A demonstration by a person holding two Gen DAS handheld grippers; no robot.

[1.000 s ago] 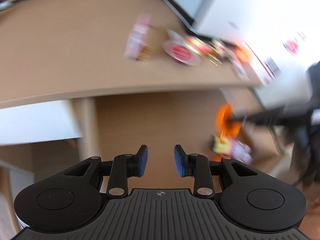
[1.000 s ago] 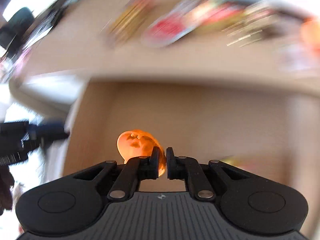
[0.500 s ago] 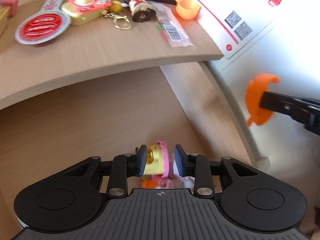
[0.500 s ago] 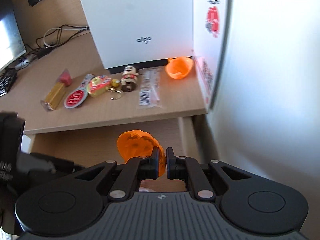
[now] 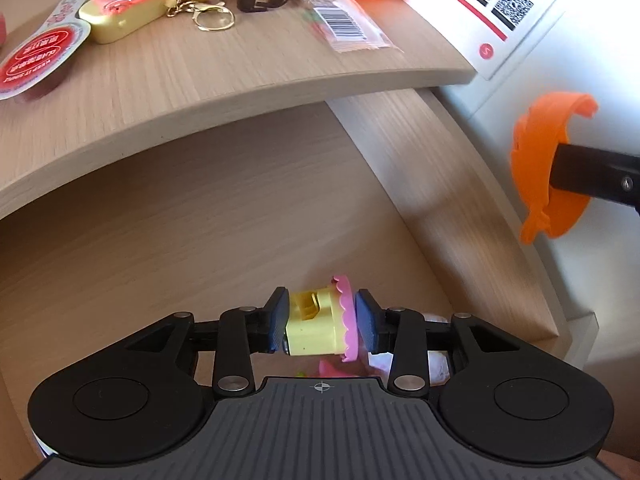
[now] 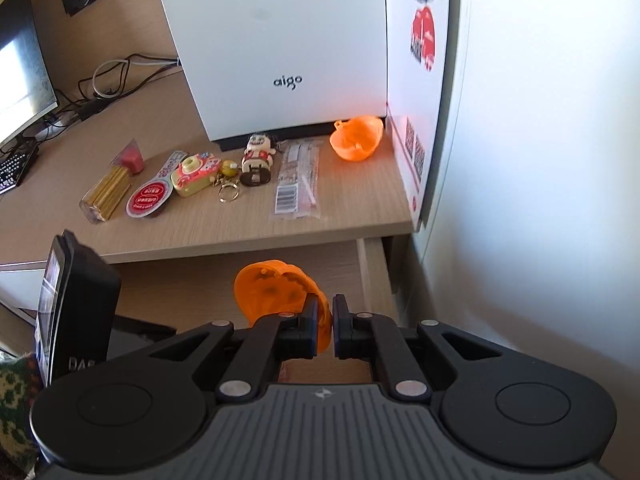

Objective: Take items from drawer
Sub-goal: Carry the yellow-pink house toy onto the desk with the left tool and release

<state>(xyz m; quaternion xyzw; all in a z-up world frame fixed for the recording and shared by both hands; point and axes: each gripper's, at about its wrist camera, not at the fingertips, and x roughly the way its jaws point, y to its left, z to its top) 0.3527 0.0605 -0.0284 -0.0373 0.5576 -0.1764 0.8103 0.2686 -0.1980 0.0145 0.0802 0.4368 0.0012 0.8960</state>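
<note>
Small yellow plastic toy block with a pink scalloped rim (image 5: 318,326) sits clamped between the blue pads of the left gripper (image 5: 320,326), low over the near right of the open light-wood drawer (image 5: 200,248), presumably so it can be carried up to the desk top (image 5: 180,68) where a toy camera keychain (image 5: 128,4) and an orange plastic half-shell (image 6: 357,137) already lie. Right gripper (image 6: 333,328) is clenched on the rim of a second orange plastic half-shell (image 6: 276,292), held clear of the drawer to the right. Versus half a second ago: the left jaws stood apart around the block, now closed on it; right grasp unchanged.
</note>
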